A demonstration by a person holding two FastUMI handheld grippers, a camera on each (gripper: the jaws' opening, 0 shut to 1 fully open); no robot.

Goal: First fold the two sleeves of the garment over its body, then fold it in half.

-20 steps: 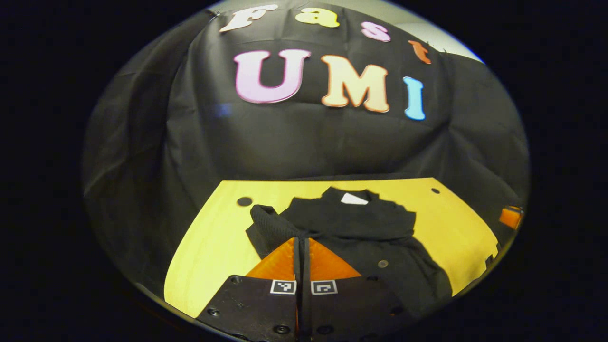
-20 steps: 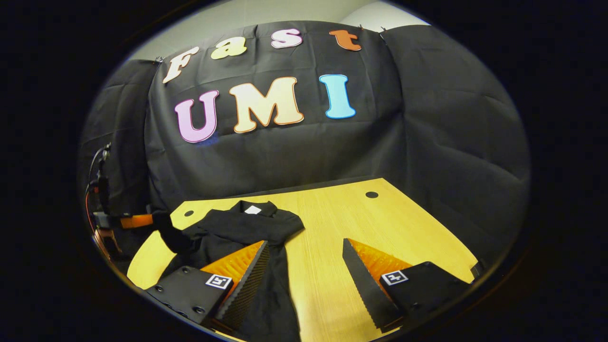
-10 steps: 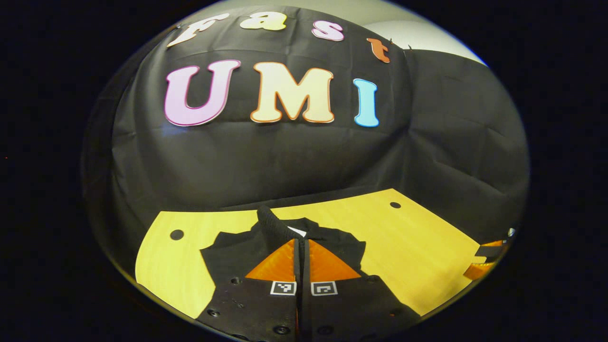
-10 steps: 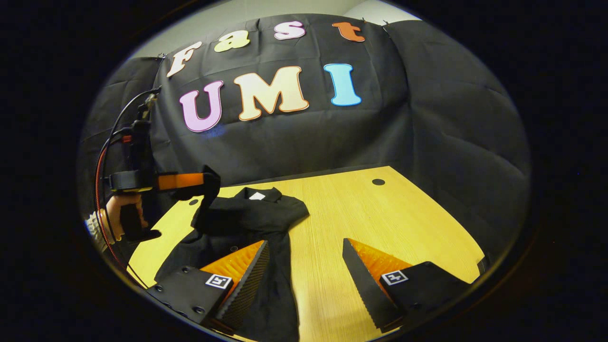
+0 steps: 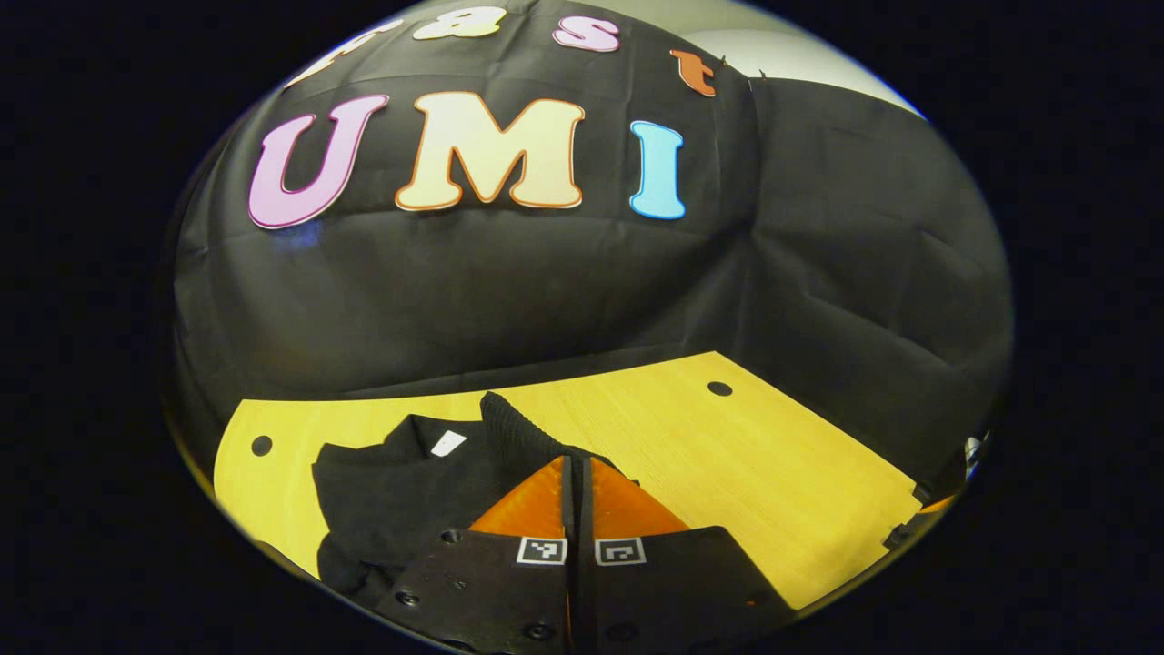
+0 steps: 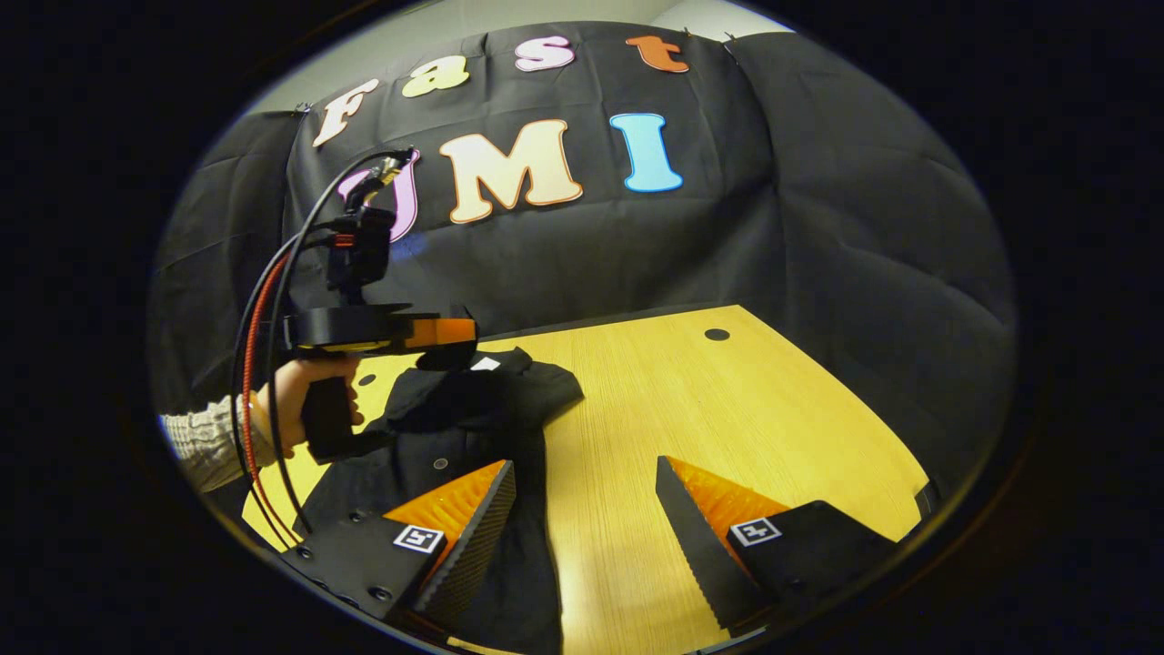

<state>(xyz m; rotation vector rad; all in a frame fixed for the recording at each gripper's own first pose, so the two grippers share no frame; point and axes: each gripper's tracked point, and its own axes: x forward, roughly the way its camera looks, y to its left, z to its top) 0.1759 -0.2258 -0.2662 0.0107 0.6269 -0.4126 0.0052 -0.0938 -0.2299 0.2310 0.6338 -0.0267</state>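
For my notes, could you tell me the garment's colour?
Black garment, best seen in the right gripper view.

No readable text: the garment's white neck label (image 5: 447, 443) is blank at this size; gripper marker squares (image 6: 418, 539) carry patterns only.

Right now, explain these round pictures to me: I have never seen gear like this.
There is no robot here. A person holds a hand-held two-finger clamp in each hand, and a small wide-angle camera rides on each one, looking along its fingers.

The left gripper view looks out from the left gripper. Its fingers are pressed together on a sleeve of the black garment, lifted above the shirt's body.

The right gripper view looks out from the right gripper, which is open and holds nothing. Farther off, it shows the person's hand holding the left gripper.

The garment lies on a yellow wooden table, its white neck label showing.
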